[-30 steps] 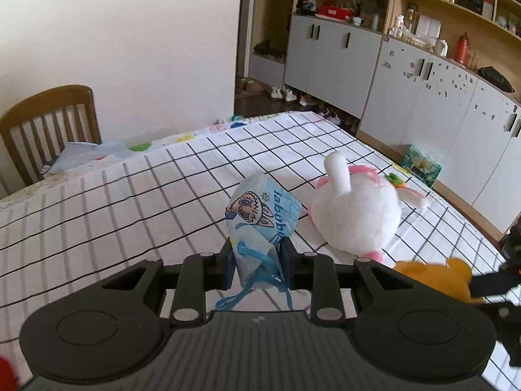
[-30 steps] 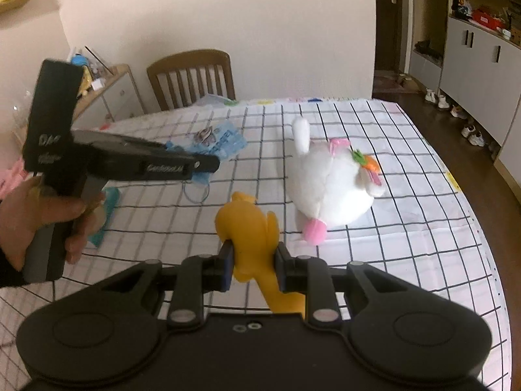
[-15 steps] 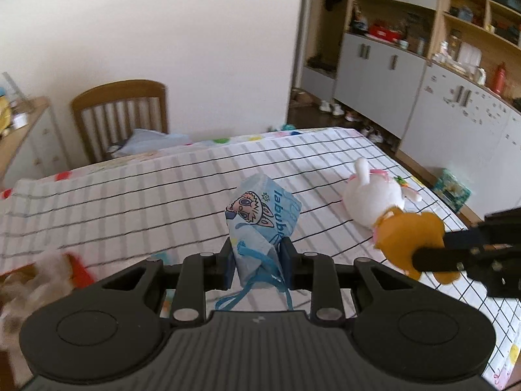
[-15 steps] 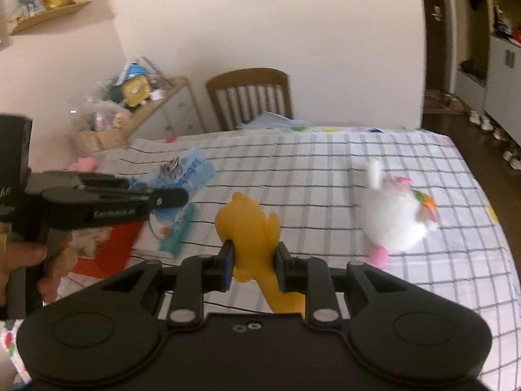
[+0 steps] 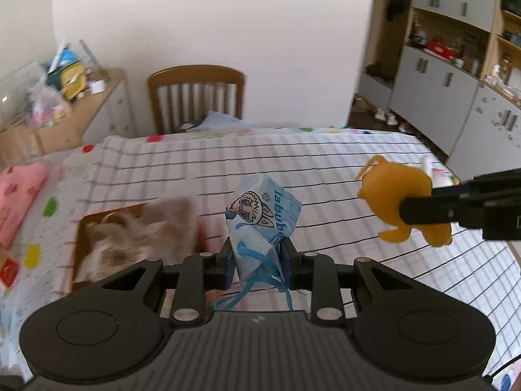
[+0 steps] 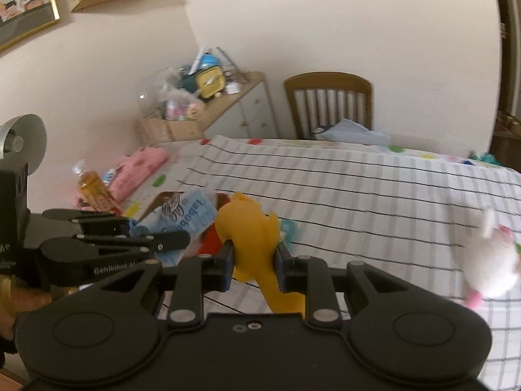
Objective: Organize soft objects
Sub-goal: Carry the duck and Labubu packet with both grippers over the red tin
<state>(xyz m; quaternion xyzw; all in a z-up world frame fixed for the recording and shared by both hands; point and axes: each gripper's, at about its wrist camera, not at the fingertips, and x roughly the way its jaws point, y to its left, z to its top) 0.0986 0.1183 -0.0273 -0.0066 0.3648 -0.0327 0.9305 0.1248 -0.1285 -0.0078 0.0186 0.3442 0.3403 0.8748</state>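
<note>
My left gripper [image 5: 256, 259] is shut on a light blue drawstring pouch [image 5: 262, 218] with a cartoon face, held above the checked tablecloth [image 5: 293, 163]. It also shows in the right wrist view [image 6: 182, 218]. My right gripper [image 6: 254, 260] is shut on a yellow plush toy [image 6: 250, 238], which also shows at the right of the left wrist view [image 5: 400, 202]. A red-rimmed box [image 5: 81, 231] with a furry beige plush [image 5: 140, 234] in it sits left of the pouch. A white bunny plush [image 6: 491, 264] lies far right on the cloth.
A wooden chair [image 5: 195, 94] stands at the table's far edge with folded cloth on it. A pink cushion [image 5: 16, 202] and a yellow snack packet [image 6: 92, 189] lie at the left edge. A cluttered sideboard [image 6: 228, 107] stands behind.
Both grippers have swung left with their loads. The red box with the furry plush has come into view under the left gripper. The white bunny has slid to the far right.
</note>
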